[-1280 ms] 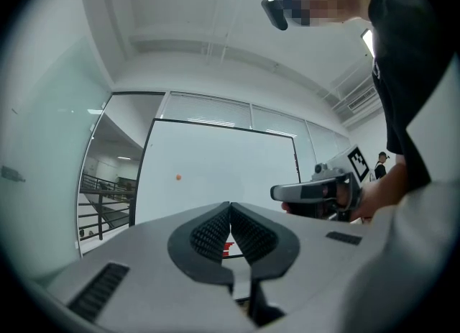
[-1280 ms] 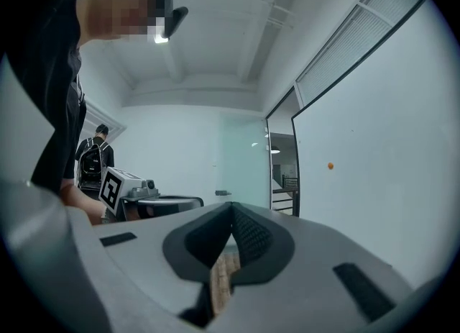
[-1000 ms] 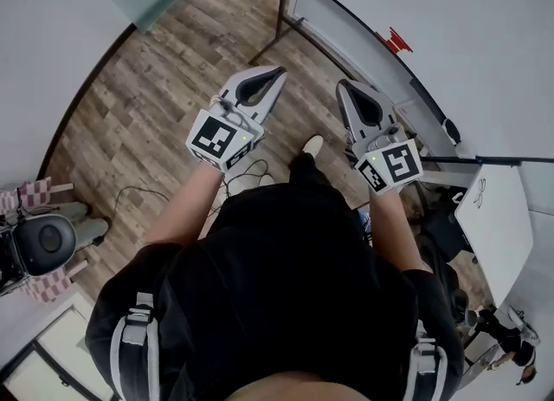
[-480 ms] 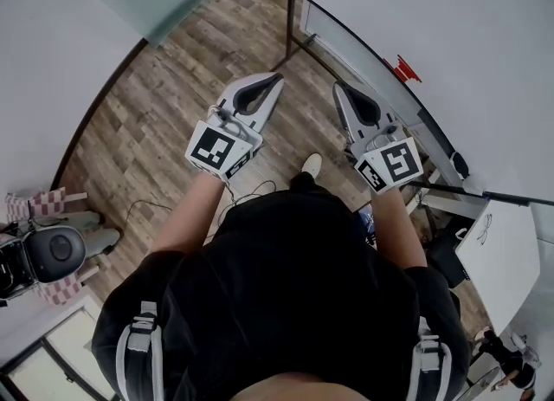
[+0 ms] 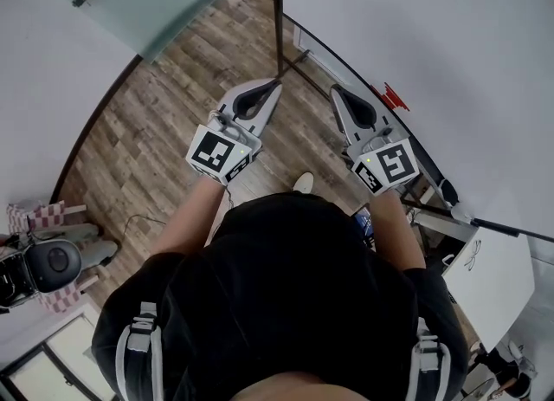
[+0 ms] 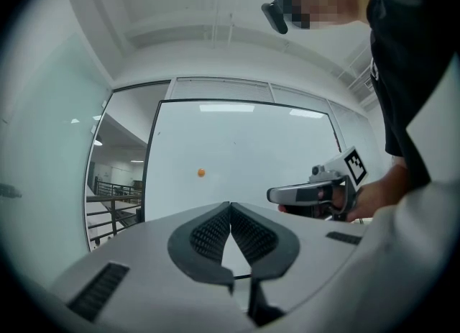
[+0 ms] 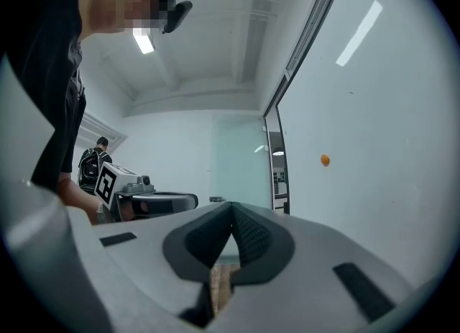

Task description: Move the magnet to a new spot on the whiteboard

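Left gripper (image 6: 230, 208) and right gripper (image 7: 231, 208), each with jaws pressed together on nothing, had been carried side by side across the wooden floor (image 5: 156, 122) toward the whiteboard (image 5: 450, 35), which filled more of the head view than a second before. The orange magnet (image 6: 201, 172), outside that view until then, had just edged in at its top border, stuck to the board well ahead of both grippers. On that showing the approach was under way and the magnet not yet reached or touched. Counted, from largest: one whiteboard, two grippers, one small red item (image 5: 391, 94) by the board's lower edge, one magnet.
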### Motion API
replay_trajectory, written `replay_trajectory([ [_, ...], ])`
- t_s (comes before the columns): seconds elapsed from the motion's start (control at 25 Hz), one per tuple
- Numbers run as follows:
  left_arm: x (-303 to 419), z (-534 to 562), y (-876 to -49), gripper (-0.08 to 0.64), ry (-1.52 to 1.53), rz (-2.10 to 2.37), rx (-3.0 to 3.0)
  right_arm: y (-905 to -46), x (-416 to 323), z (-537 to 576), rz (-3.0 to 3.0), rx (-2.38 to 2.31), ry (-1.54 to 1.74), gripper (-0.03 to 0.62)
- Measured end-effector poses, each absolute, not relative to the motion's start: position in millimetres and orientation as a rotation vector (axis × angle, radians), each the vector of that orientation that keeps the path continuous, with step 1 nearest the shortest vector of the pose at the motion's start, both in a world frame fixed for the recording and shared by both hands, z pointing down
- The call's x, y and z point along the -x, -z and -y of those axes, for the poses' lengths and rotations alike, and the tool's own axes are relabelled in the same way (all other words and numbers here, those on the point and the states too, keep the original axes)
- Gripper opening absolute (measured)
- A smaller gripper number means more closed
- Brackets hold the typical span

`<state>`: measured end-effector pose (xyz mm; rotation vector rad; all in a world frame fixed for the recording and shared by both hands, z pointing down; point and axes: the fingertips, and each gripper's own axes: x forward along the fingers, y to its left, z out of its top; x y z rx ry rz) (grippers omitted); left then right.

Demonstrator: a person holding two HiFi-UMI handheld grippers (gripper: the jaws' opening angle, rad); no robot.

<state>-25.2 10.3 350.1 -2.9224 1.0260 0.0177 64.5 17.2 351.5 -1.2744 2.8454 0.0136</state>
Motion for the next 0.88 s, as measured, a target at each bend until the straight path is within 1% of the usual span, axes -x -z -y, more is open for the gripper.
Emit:
replay_trajectory([
  [0.44, -20, 35, -354, 0.005, 0.024, -1.078, 2.912, -352, -111, 32, -2.851, 1.207, -0.003, -0.005],
  [0.88, -21, 64, -357, 0.005, 0.033, -1.094, 2.901, -359, -112, 55, -2.854, 1.188, 0.032, -0.005],
])
